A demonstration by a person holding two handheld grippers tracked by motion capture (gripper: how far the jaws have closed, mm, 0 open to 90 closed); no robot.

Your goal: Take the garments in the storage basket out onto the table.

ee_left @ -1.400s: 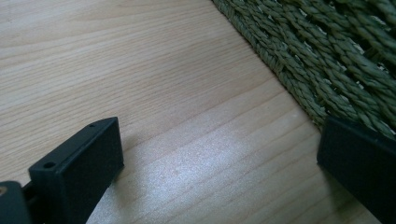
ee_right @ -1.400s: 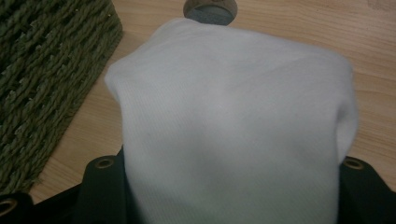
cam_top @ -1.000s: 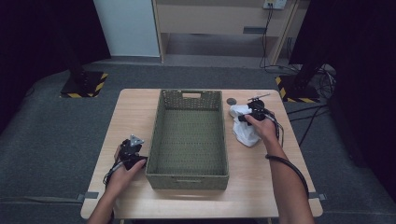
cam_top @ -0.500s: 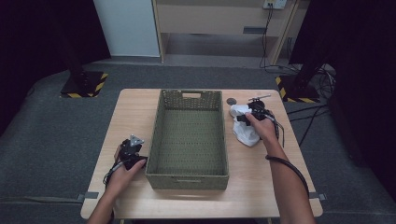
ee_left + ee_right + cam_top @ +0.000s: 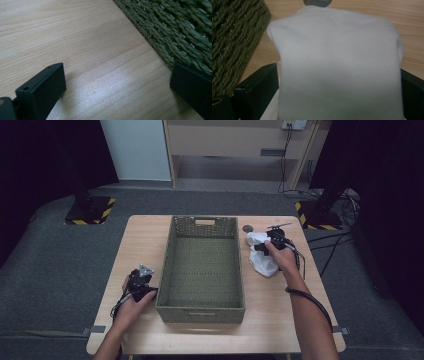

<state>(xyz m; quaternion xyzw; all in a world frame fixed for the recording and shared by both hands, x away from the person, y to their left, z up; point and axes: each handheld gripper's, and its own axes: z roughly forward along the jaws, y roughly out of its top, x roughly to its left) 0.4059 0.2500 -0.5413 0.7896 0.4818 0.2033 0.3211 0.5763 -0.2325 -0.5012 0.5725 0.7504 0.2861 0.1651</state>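
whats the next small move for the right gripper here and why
Probably close the right gripper on the white cloth. Its jaws have just been opening and now stand wide on either side of the cloth, which lies on the table beside the woven basket, unlifted. A grip comes before any lift.

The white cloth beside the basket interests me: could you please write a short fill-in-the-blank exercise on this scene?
1. The white cloth lies on the table, to the ____ of the woven basket in the high view.
2. The inside of the basket is ____.
3. The cloth sits between the wide jaws of the ____ gripper.
4. The left gripper has its jaws ____ over bare wood.

Missing words: right; empty; right; open
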